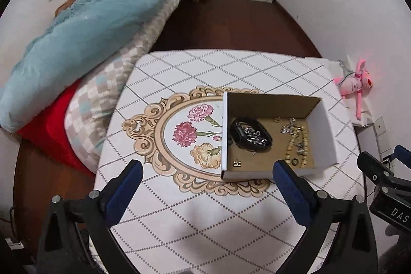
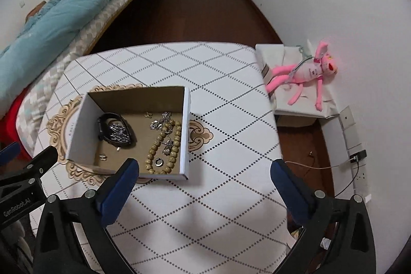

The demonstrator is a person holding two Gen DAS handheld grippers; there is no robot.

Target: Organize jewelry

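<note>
An open cardboard box (image 1: 326, 130) (image 2: 77, 130) stands on the patterned table. Inside lie a black band with a silver chain (image 1: 250, 135) (image 2: 115, 131), a wooden bead bracelet (image 1: 300, 145) (image 2: 167, 145), silver pieces (image 1: 289, 127) (image 2: 160, 122), a small ring (image 1: 294, 161) (image 2: 159, 162) and small earrings (image 1: 236, 162) (image 2: 102, 157). My left gripper (image 1: 208, 168) is open and empty above the table, just in front of the box. My right gripper (image 2: 205, 168) is open and empty, in front of the box's right corner.
The table (image 1: 195, 220) (image 2: 218, 217) has a white diamond-patterned cloth with a floral medallion. A bed with a blue quilt (image 1: 84, 37) (image 2: 51, 14) lies to the left. A pink plush toy (image 1: 357, 84) (image 2: 308, 73) lies on a white stand at right.
</note>
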